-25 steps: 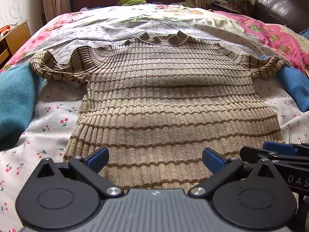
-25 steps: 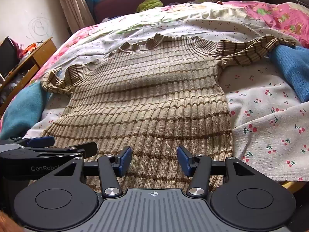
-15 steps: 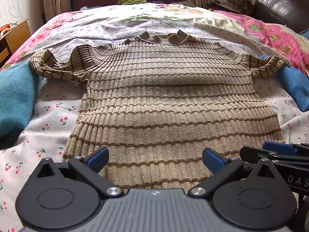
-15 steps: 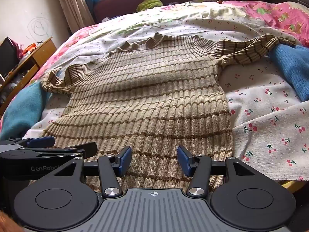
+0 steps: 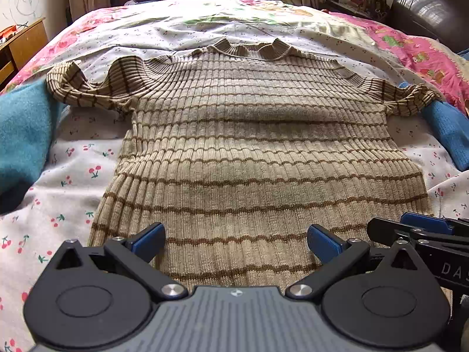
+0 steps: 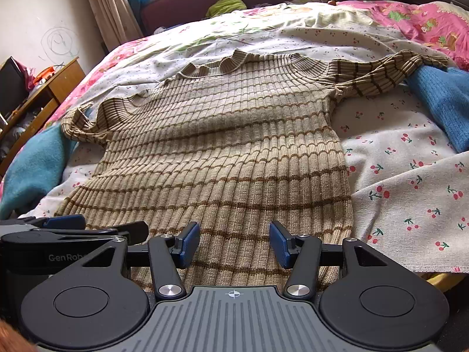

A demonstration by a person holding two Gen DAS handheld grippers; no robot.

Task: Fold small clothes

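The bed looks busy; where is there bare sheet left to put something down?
Bare cherry-print sheet lies between the striped sweater and the blue garment, and a narrower strip between sweater and teal blanket. Beyond the collar is open too. The middle is crowded.

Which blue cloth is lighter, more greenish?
The teal cloth under the sweater's left sleeve. The royal blue knit under the right sleeve is darker and has ribs.

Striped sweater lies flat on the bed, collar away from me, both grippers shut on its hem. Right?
Not quite. The striped sweater lies flat, collar far, but the left gripper and right gripper are open over the hem, as both wrist views show.
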